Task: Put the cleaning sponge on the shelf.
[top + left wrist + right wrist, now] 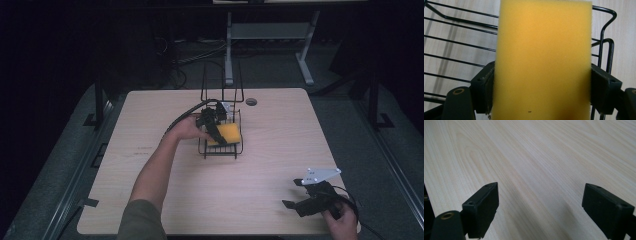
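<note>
One sponge (pixel 544 60), one rack (pixel 220 149)

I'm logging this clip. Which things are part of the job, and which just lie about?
In the job:
- yellow sponge, clamped in the left tongs
- black wire rack under it

Lying about:
- right tongs, open, idle
- grommet hole in the table

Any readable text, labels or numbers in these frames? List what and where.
None readable.
Table: a faint dark mark near its left edge, too small and blurred to read.
Yellow sponge, wire rack, left gripper, right gripper: no print visible.
</note>
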Demonstrator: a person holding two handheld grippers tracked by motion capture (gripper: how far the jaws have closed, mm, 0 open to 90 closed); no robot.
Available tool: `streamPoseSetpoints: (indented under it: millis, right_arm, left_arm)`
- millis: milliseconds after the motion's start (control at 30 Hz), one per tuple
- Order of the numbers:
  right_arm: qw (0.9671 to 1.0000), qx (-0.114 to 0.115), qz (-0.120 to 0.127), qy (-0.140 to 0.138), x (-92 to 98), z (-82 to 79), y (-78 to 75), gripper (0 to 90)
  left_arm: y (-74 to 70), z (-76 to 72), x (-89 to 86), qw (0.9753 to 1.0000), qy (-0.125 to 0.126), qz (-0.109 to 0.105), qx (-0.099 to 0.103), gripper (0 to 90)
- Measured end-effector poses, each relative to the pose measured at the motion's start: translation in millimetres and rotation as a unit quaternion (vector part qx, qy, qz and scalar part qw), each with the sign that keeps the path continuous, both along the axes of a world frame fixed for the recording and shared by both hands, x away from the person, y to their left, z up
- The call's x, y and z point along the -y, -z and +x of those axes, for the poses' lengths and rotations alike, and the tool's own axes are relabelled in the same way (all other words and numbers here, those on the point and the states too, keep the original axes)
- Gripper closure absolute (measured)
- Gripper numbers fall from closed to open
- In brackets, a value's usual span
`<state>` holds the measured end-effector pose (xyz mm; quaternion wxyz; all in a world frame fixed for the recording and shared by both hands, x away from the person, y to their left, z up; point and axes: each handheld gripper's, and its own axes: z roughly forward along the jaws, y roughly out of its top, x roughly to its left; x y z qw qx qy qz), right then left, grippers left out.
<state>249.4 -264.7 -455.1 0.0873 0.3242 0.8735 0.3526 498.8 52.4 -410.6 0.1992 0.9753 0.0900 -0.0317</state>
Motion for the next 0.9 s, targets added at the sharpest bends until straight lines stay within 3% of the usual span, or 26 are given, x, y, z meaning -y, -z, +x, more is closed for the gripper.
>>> streamPoseSetpoints:
  millis: [400, 900]
  right_arm:
    - [1.0, -0.001, -0.002, -0.002, -2.4, 0.0, 0.0, 13.7]
    - [0.9999, -0.006, -0.006, -0.005, -3.9, -0.2, 0.2, 13.7]
  left_arm:
    - [-9.0, -1.0, -6.3, 0.9999, -0.011, -0.01, 0.009, 18.3]
    - [-19.7, -2.3, -11.8, 0.9996, -0.006, -0.011, 0.025, 18.6]
